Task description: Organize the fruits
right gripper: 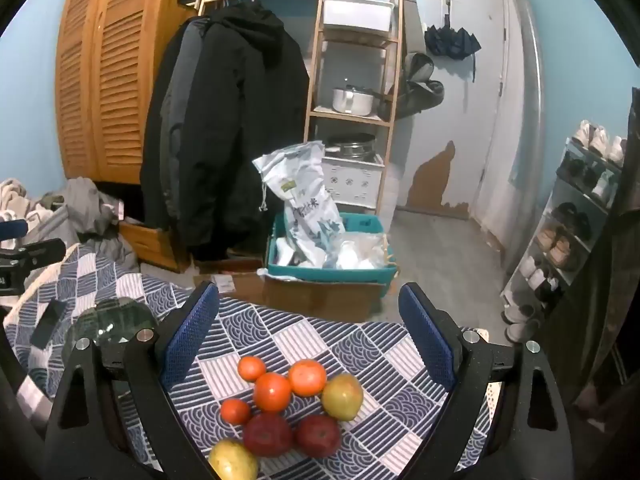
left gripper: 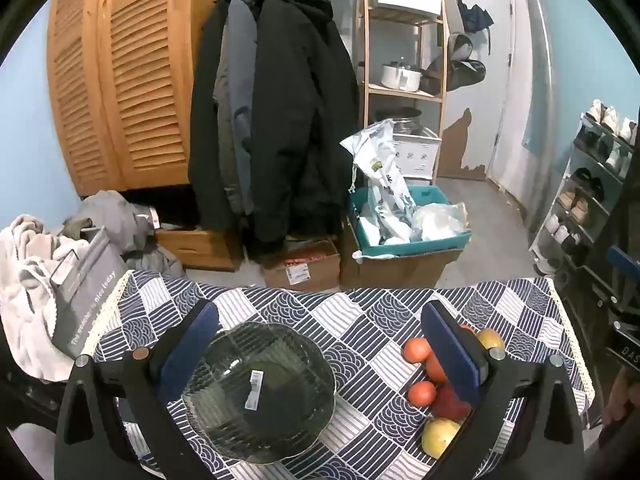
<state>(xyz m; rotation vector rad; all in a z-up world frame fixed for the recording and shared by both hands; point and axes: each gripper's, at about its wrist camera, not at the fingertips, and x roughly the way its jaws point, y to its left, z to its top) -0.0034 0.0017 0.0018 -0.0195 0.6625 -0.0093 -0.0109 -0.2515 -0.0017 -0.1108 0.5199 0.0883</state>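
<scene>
Fruits [right gripper: 288, 408] clustered on tablecloth [right gripper: 360, 344], glass bowl [left gripper: 260, 392] beside, both hand-held grippers [left gripper: 320, 344] [right gripper: 308, 336] wide open, empty

Ahead of you hang dark coats [right gripper: 224, 128] on a rail. Left of the coats stands a louvred wooden wardrobe [right gripper: 104, 80]; right of them, a wooden shelf unit [right gripper: 352, 80] with pots. Below the coats, cardboard boxes and a teal bin [right gripper: 328, 268] sit on grey floor. Further right: a white door [right gripper: 464, 92], a shoe rack [right gripper: 568, 232], blue walls.
</scene>
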